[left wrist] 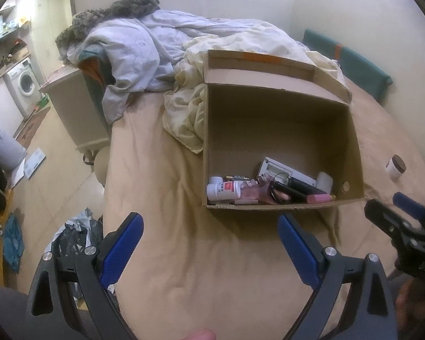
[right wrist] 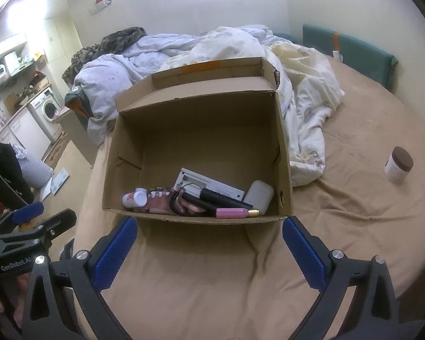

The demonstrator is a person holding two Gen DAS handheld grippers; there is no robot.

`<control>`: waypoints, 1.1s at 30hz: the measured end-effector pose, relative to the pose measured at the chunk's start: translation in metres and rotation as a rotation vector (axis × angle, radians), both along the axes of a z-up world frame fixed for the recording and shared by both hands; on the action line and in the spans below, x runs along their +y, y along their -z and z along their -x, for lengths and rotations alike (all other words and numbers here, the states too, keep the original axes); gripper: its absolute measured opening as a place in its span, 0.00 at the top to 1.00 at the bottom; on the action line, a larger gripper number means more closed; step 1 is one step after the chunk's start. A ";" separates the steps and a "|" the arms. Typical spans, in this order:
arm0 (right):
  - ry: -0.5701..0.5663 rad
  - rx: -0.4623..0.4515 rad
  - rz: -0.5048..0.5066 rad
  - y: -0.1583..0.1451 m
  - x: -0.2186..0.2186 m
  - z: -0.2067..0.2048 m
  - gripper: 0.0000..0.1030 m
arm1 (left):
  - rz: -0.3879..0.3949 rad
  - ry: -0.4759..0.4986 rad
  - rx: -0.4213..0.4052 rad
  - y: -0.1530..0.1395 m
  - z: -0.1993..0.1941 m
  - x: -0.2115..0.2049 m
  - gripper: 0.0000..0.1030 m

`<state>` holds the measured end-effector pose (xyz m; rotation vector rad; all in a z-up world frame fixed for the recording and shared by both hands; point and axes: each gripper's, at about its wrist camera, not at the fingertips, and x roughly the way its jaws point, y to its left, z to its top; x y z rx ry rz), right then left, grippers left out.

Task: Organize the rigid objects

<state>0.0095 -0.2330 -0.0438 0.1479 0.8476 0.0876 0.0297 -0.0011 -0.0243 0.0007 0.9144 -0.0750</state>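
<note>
An open cardboard box (left wrist: pixel 354 141) (right wrist: pixel 110 175) stands on the tan bed sheet. It holds several small items: a white pill bottle (left wrist: pixel 222 191) (right wrist: pixel 134 198), a pink tube (left wrist: pixel 320 197) (right wrist: pixel 231 213), black cylinders (right wrist: pixel 223 198), a white case (right wrist: pixel 259 195) and a white flat device (left wrist: pixel 277 167). A brown-lidded white jar (left wrist: pixel 395 165) (right wrist: pixel 398 165) lies on the sheet right of the box. My left gripper (left wrist: pixel 211 232) is open and empty in front of the box. My right gripper (right wrist: pixel 209 236) is open and empty at the box's near wall.
Crumpled white and cream bedding (left wrist: pixel 144 56) (right wrist: pixel 306 99) is piled behind and beside the box. A teal cushion (right wrist: pixel 351 51) leans on the wall. A washing machine (left wrist: pixel 24 83), papers and a black bag (left wrist: pixel 76 238) are on the floor side at left.
</note>
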 end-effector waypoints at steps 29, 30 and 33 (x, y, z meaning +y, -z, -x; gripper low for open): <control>0.019 0.000 -0.005 0.002 -0.004 0.000 0.00 | -0.015 0.001 -0.011 -0.001 0.000 -0.001 0.08; 0.018 0.000 -0.005 0.002 -0.004 0.000 0.00 | -0.015 0.001 -0.011 -0.001 0.000 -0.001 0.08; 0.017 0.000 -0.006 0.002 -0.004 0.000 0.00 | -0.016 0.002 -0.012 -0.001 0.000 -0.001 0.08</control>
